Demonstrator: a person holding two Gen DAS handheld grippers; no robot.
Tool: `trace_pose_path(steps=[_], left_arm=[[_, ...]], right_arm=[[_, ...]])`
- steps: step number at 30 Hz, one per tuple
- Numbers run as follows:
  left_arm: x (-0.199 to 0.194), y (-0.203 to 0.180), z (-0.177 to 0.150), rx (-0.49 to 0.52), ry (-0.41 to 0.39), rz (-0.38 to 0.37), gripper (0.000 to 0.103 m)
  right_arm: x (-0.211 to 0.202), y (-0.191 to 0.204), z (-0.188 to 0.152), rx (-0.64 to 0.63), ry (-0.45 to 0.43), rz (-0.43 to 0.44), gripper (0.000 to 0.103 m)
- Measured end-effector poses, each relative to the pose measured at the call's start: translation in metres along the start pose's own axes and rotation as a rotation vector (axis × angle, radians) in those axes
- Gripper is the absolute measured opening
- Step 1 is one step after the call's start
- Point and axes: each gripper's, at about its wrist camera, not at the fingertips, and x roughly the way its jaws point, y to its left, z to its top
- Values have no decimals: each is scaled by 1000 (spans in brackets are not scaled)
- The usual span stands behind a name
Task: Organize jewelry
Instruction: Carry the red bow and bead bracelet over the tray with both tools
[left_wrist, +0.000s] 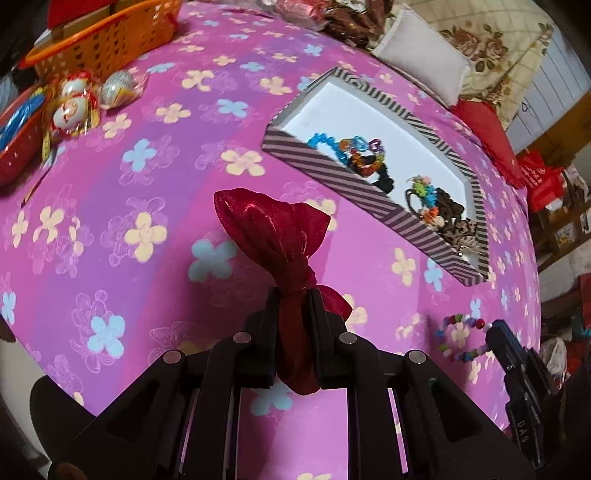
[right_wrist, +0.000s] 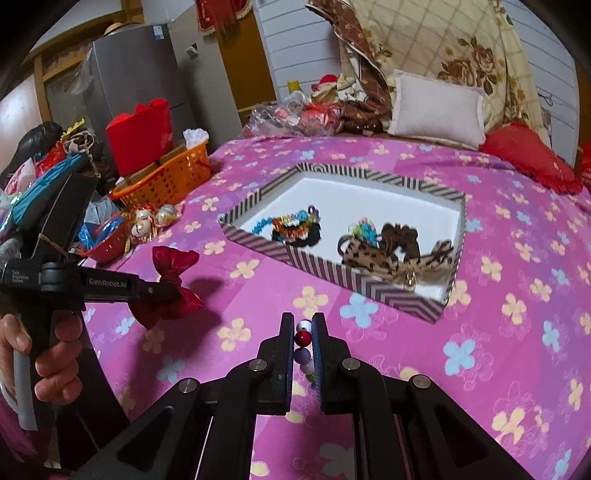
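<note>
Over bedspread (left_wrist: 110, 184) | left gripper (left_wrist: 293, 295) clamps red bow (left_wrist: 273, 225) upright | right gripper (right_wrist: 303, 321) pinches bead bracelet (right_wrist: 303, 350)

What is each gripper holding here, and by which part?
The left gripper pinches the red bow at its knotted middle. The right gripper clamps the beaded bracelet on a short run of beads.
</note>
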Motion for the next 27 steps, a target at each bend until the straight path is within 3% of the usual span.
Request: trace_pose_path(steps=[16,27], left_arm=[[-27,-39,0,150,-112,81,13],[-31,-51,2,193,-153,122,13]], right_arm=[[-18,16,32,-59,-46,-19,9],[-17,20,47,-81,-54,-20,9]])
